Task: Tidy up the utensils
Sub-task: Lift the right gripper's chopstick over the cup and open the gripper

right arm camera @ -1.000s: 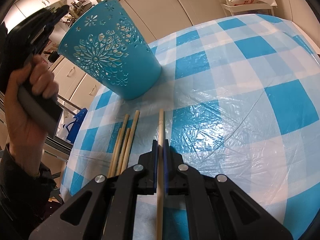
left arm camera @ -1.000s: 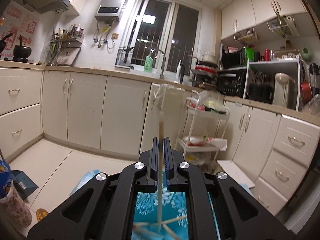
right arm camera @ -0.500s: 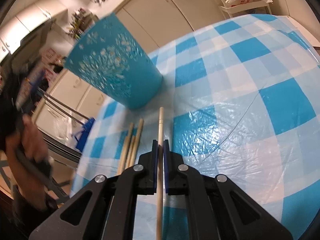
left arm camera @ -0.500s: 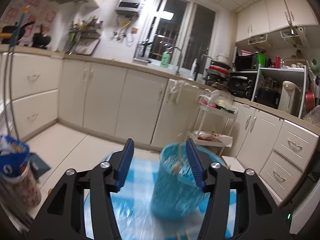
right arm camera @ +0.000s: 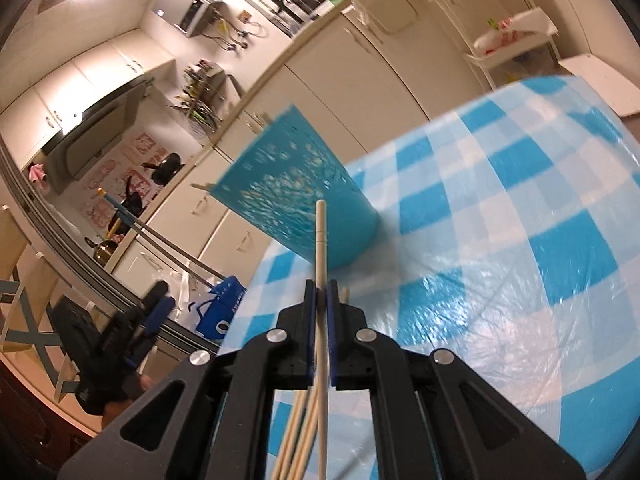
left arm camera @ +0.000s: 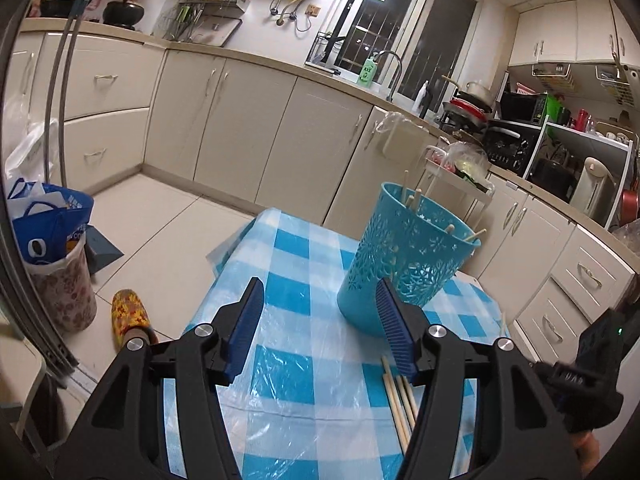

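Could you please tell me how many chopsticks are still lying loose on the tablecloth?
3 visible chopsticks lie bunched on the checked tablecloth before the blue holder. The gripper may hide others.

Glossy plastic tablecloth [left arm camera: 304, 364] — seemingly wooden chopsticks [left arm camera: 396, 396]

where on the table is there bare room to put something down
Free: the checked tablecloth left of the blue basket, out to the table's left edge, and the wide stretch on the basket's other side. Crowded: the loose chopsticks in front of the basket.

Bare tablecloth [left arm camera: 304, 344] left of the basket [left arm camera: 404, 264] — loose chopsticks [left arm camera: 396, 396] crowd its right.
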Demonstrator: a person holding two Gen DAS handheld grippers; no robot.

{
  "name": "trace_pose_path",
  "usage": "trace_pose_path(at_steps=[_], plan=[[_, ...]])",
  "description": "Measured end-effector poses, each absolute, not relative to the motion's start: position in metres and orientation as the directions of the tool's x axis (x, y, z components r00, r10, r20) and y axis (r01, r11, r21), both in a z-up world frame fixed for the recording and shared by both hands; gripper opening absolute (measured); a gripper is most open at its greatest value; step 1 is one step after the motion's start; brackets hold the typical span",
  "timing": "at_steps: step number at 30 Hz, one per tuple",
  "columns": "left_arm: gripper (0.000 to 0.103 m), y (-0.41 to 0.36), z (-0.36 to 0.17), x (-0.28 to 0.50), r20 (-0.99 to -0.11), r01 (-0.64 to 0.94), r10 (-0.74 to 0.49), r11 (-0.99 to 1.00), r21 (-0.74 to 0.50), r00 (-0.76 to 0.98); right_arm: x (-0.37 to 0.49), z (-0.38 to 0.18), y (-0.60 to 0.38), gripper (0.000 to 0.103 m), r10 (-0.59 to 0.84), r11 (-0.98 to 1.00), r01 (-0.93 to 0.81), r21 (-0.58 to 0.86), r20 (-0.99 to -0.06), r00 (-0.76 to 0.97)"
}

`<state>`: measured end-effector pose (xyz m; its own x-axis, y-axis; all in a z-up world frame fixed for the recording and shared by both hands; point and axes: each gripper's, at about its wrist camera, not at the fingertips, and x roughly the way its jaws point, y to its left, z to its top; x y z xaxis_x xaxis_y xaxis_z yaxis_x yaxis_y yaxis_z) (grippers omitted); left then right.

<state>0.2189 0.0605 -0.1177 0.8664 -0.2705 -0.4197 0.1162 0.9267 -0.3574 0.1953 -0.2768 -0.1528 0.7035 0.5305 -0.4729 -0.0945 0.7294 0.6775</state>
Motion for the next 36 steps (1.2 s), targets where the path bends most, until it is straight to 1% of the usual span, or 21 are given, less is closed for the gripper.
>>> trace_pose_path(at_steps=[10,16,23,30,33,36], plan=[[0.055,0.053,-0.114,0.218,-0.413,0.133,-0.285,0.924,-0.360,0.865,0.196,-0.144,-0.279,0.006,0.523,0.732,-0.110,0.673,-0.449,0.724],[0.055,0.052,-0.114,0.220,-0.420,0.125,-0.284,0.922,-0.367,0.862,0.193,-0.108,-0.276,0.006,0.514,0.753,-0.180,0.633,-0.396,0.761],[0.055,0.053,-0.116,0.221,-0.426,0.116,-0.281,0.920,-0.374,0.860,0.204,-0.049,-0.270,0.006,0.524,0.760,-0.279,0.587,-0.300,0.797],[0.055,0.053,-0.118,0.220,-0.428,0.119,-0.285,0.920,-0.373,0.858,0.254,0.020,-0.258,0.006,0.518,0.780,-0.367,0.507,-0.192,0.834],[0.055,0.056,-0.122,0.219,-0.436,0.115,-0.285,0.919,-0.377,0.853,0.282,0.041,-0.246,0.006,0.493,0.809,-0.380,0.448,-0.165,0.854],[0.055,0.060,-0.128,0.220,-0.448,0.099,-0.280,0.917,-0.386,0.849,0.311,0.045,-0.232,0.006,0.456,0.844,-0.365,0.392,-0.169,0.874]])
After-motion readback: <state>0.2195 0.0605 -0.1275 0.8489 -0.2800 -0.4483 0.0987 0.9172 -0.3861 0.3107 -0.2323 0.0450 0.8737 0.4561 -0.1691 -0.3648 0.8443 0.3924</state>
